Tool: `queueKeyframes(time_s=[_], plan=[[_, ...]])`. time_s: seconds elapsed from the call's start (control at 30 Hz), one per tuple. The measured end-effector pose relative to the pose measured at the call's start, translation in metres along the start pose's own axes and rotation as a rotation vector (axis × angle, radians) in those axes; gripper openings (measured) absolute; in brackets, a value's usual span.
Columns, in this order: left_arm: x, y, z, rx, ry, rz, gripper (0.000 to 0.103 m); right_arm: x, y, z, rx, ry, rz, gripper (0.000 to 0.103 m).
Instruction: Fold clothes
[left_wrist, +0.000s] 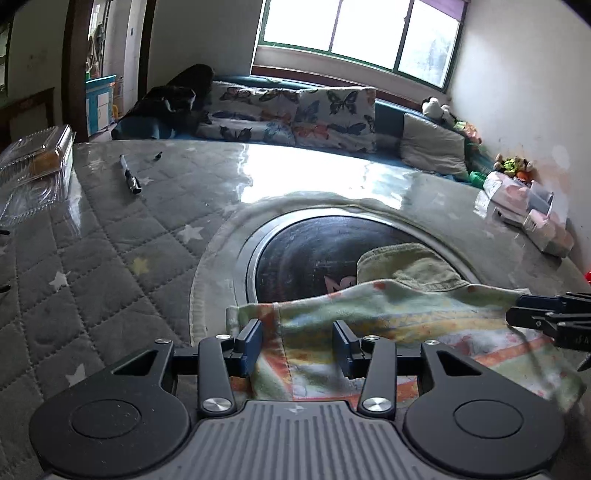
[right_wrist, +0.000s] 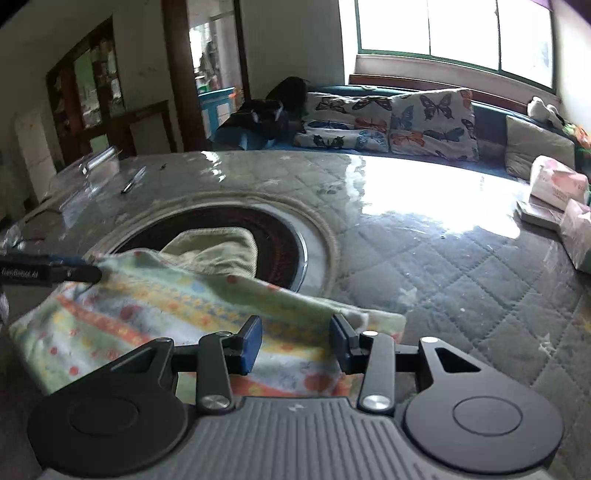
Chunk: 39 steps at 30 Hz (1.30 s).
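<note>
Here, nearest the cameras, the left gripper (left_wrist: 298, 345) and the right gripper (right_wrist: 295, 343) both stand with jaws parted. The patterned garment (left_wrist: 388, 325) lies under and between the blue pads, and neither pair presses on it. It is spread along the near edge of the bench (left_wrist: 110, 258), one gripper at each end of it, which suits laying a fold flat and letting go.

Just beyond, a green part of the garment (right_wrist: 214, 251) humps up over the dark round inset (left_wrist: 306, 254) in the middle of the bench; that lump probably wants smoothing before another fold.

Farther off, a pen (left_wrist: 130, 174) and a clear plastic box (left_wrist: 40, 155) sit toward the far left corner, and packets (right_wrist: 554, 184) along the right edge, all well apart from the garment.
</note>
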<state>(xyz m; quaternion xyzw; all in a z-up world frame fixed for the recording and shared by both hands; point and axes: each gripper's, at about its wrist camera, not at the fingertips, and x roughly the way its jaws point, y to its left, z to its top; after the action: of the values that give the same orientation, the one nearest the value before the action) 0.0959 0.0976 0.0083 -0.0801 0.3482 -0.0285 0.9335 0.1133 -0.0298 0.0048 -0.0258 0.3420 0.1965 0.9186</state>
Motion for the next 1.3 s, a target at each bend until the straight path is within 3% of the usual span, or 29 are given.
queueKeyframes(time_s=[0.03,0.23,0.4,0.57,0.93,1.13,1.3], plan=[[-0.001,0.0,0.0,-0.003,-0.001,-0.002,0.049,-0.001,-0.001,0.0,0.002,-0.004,-0.011,0.05],[-0.02,0.003,0.002,-0.003,-0.039,0.029,0.072,-0.015,0.006,0.0,-0.033,-0.035,-0.022,0.054],[-0.037,0.013,0.002,-0.026,-0.062,0.064,0.088,-0.031,0.032,0.0,-0.107,-0.051,0.019,0.068],[-0.046,0.02,-0.006,-0.05,-0.051,0.092,0.099,-0.043,0.07,-0.005,-0.207,-0.051,0.095,0.073],[-0.065,0.043,-0.02,-0.156,-0.04,0.119,0.103,-0.047,0.168,-0.021,-0.483,-0.034,0.253,0.069],[-0.073,0.047,-0.029,-0.191,-0.042,0.089,0.103,-0.043,0.2,-0.033,-0.541,-0.016,0.322,0.062],[-0.075,0.038,-0.039,-0.179,-0.027,0.041,0.103,-0.038,0.195,-0.04,-0.487,0.025,0.341,0.062]])
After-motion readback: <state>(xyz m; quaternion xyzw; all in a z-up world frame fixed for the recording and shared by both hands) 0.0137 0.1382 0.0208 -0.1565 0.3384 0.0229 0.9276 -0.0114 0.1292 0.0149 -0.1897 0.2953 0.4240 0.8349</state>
